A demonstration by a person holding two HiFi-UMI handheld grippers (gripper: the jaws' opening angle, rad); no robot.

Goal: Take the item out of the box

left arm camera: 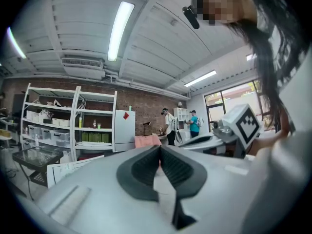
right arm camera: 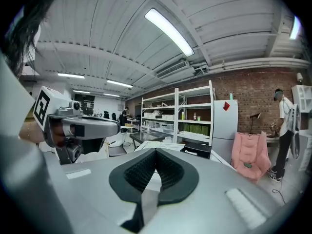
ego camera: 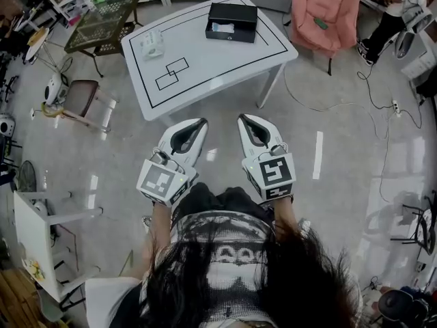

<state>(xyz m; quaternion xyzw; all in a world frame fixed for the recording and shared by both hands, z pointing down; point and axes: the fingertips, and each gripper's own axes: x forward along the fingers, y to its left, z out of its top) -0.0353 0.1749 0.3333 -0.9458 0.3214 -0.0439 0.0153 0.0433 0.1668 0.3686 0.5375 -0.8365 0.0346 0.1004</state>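
A black open box (ego camera: 232,21) sits at the far right of the white table (ego camera: 205,67), with a pale item (ego camera: 222,27) lying inside it. The box also shows in the right gripper view (right arm camera: 197,149), beyond the jaws. My left gripper (ego camera: 202,122) and right gripper (ego camera: 242,118) hang side by side in front of the table's near edge, well short of the box. Both are shut with nothing between their pads. In the left gripper view the left gripper (left arm camera: 160,146) points level into the room, and the right gripper (right arm camera: 156,151) does likewise in its own view.
A small white object (ego camera: 153,44) lies on the table's left part, near black rectangle outlines (ego camera: 171,73). A dark crate table (ego camera: 102,22) and a chair (ego camera: 80,100) stand left; a pink chair (ego camera: 325,12) right. Cables (ego camera: 382,108) cross the floor. People stand far off (left arm camera: 170,126).
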